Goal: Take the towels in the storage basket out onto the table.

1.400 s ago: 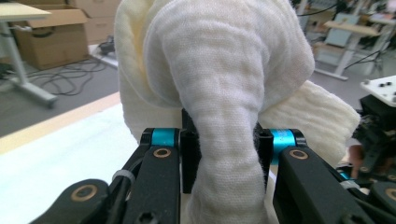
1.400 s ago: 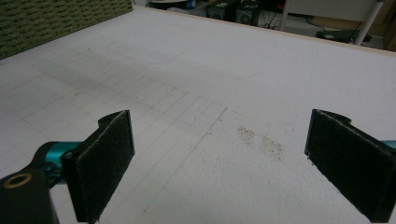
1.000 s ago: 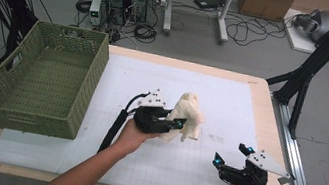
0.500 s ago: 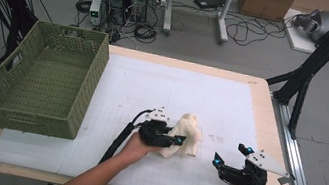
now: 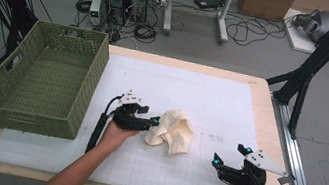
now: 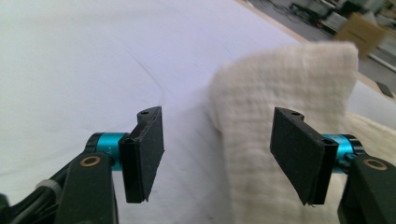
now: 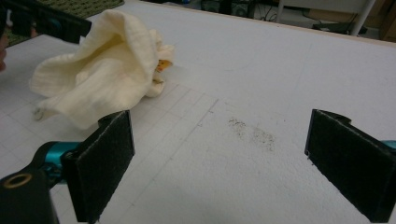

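A crumpled cream cloth [image 5: 174, 130] lies in a heap on the white mat, near the middle of the table. My left gripper [image 5: 151, 121] sits just left of it, low over the mat. Its jaws have just been opening and now stand open. In the left gripper view the cloth [image 6: 280, 84] stands up just beyond the right pad, and neither pad of the gripper [image 6: 219, 154] presses on it. My right gripper [image 5: 229, 154] rests near the front right edge, open with nothing between its fingers [image 7: 219, 163]. From there the cloth [image 7: 102, 65] lies to the far left.
A green woven basket [image 5: 26, 117] stands at the table's left side, with nothing in it. A white gridded mat [image 5: 212, 95] covers most of the tabletop. A small dark smudge [image 7: 254, 130] marks the mat ahead of my right gripper. Cables and computers lie on the floor behind.
My left gripper carried the cloth nearer and down onto the mat, then opened and let it go. The cloth now lies slumped on the mat. The right gripper has stayed where it was.
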Tool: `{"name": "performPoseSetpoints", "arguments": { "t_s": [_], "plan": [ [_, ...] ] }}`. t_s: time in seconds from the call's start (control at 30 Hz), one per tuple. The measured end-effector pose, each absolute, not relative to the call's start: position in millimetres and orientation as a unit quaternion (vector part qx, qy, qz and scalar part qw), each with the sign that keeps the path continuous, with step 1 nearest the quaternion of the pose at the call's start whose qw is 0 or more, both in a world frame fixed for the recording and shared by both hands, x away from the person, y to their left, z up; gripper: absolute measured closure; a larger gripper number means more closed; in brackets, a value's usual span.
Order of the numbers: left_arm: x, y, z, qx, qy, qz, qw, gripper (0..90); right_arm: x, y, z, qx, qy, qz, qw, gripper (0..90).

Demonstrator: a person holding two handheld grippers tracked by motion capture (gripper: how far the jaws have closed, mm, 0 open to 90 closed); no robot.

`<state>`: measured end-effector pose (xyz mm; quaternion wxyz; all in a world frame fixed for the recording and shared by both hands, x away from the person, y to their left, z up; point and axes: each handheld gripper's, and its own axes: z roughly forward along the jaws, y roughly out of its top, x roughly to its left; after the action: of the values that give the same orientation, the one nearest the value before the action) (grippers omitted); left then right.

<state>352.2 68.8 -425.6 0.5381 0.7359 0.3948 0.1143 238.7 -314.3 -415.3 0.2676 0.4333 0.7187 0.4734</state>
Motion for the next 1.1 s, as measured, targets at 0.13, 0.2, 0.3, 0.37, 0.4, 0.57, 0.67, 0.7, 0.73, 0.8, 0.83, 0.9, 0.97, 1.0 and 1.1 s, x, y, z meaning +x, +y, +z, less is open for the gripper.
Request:
{"name": "performPoseSetpoints", "arguments": {
  "t_s": [0.13, 0.2, 0.3, 0.37, 0.4, 0.57, 0.67, 0.7, 0.73, 0.8, 0.83, 0.9, 0.97, 1.0, 1.1],
  "plan": [
    [349.7, 77.1, -412.9, 0.729, 0.377, 0.121, 0.558, 40.6, 239.3, -312.9, -415.7, 0.434, 0.720, 0.472, 0.266, 7.4],
    [345.9, 70.3, -408.4, 0.741, 0.349, 0.113, 0.562, 44.1, 240.1, -312.6, -416.2, 0.433, 0.721, 0.470, 0.267, 7.4],
    [339.4, 48.1, -405.4, 0.774, 0.295, 0.100, 0.551, 45.7, 240.9, -312.4, -416.7, 0.435, 0.722, 0.467, 0.267, 7.4],
    [336.3, 29.4, -404.2, 0.792, 0.263, 0.091, 0.543, 45.2, 241.3, -312.4, -416.7, 0.435, 0.722, 0.466, 0.268, 7.4],
    [335.2, 20.5, -403.5, 0.799, 0.251, 0.086, 0.540, 44.6, 241.0, -312.4, -416.6, 0.436, 0.722, 0.466, 0.267, 7.4],
    [338.8, -12.3, -406.6, 0.821, 0.235, 0.097, 0.511, 40.1, 240.9, -314.4, -416.3, 0.436, 0.721, 0.467, 0.268, 7.4],
    [345.5, -25.9, -420.6, 0.844, 0.243, 0.116, 0.464, 38.0, 240.0, -316.2, -415.9, 0.436, 0.720, 0.468, 0.270, 7.4],
    [345.8, -27.5, -422.5, 0.847, 0.243, 0.120, 0.458, 39.7, 239.5, -316.3, -415.5, 0.437, 0.719, 0.469, 0.269, 7.4],
    [345.8, -27.5, -422.5, 0.847, 0.243, 0.120, 0.458, 43.8, 239.5, -316.8, -415.3, 0.435, 0.719, 0.469, 0.271, 7.4],
    [345.2, -27.5, -422.1, 0.846, 0.237, 0.121, 0.462, 47.6, 239.2, -317.0, -415.0, 0.435, 0.718, 0.470, 0.272, 7.4],
    [345.0, -26.6, -421.0, 0.847, 0.232, 0.120, 0.464, 51.3, 238.9, -317.3, -415.0, 0.436, 0.718, 0.470, 0.271, 7.4],
    [345.4, -23.0, -419.0, 0.845, 0.229, 0.118, 0.468, 74.3, 239.4, -317.6, -415.8, 0.437, 0.718, 0.470, 0.270, 7.4],
    [346.9, -17.6, -416.3, 0.843, 0.228, 0.118, 0.473, 84.9, 239.6, -317.4, -415.9, 0.437, 0.718, 0.469, 0.270, 7.4],
    [347.7, -15.5, -415.7, 0.838, 0.234, 0.116, 0.478, 86.6, 239.5, -316.7, -416.0, 0.438, 0.719, 0.469, 0.268, 7.4],
    [351.1, -6.2, -413.6, 0.822, 0.253, 0.110, 0.498, 87.8, 239.6, -316.4, -415.8, 0.437, 0.719, 0.469, 0.269, 7.4]
  ]
}}
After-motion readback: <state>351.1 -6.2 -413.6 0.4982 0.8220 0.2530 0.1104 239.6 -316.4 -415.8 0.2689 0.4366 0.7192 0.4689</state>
